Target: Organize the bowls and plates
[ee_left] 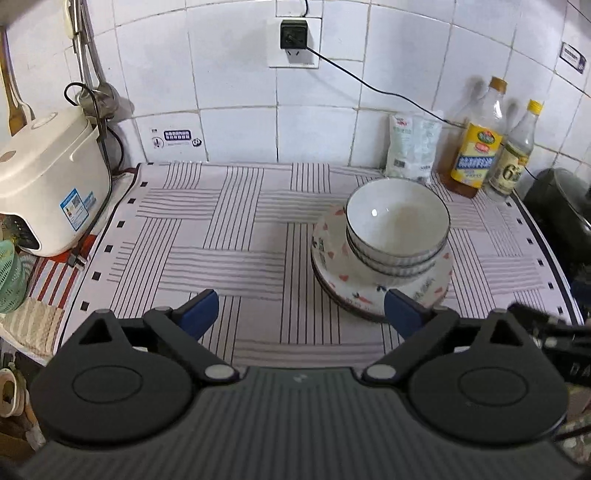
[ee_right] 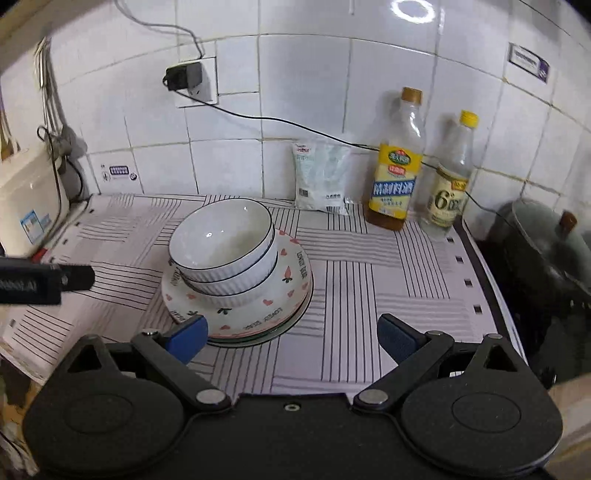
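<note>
**A:** so where's the crockery at? I see two white bowls point(ee_left: 398, 221) nested one inside the other, sitting on a stack of plates point(ee_left: 380, 284) with little hearts and strawberries on them

**B:** yep, in the left wrist view the whole pile sits right of centre on the striped cloth point(ee_left: 221, 240) that covers the bench. In the right wrist view it's left of centre, bowls point(ee_right: 223, 245) leaning a bit toward the left side of the plates point(ee_right: 258, 306)

**A:** and the grippers?

**B:** left hand-held gripper point(ee_left: 301, 308) has its blue fingers point(ee_left: 201, 312) spread wide apart, nothing between them but cloth. Its right-hand finger overlaps the plate rim in the picture, can't tell if it actually touches. Right hand-held gripper point(ee_right: 291, 338) is also wide apart and holding nothing, its left-hand finger in front of the near edge of the plates

**A:** what's around it?

**B:** behind the pile against the tiled wall there's a white bag point(ee_left: 413, 147), an oil bottle point(ee_left: 478, 147) with a yellow label and a smaller clear bottle point(ee_left: 515, 155) just beside it. White rice cooker point(ee_left: 51, 188) at the left edge, dark pot with a lid point(ee_right: 546, 236) at the right edge. Black plug in the wall socket point(ee_left: 293, 35) up top, with its cable running down toward the bottles
</note>
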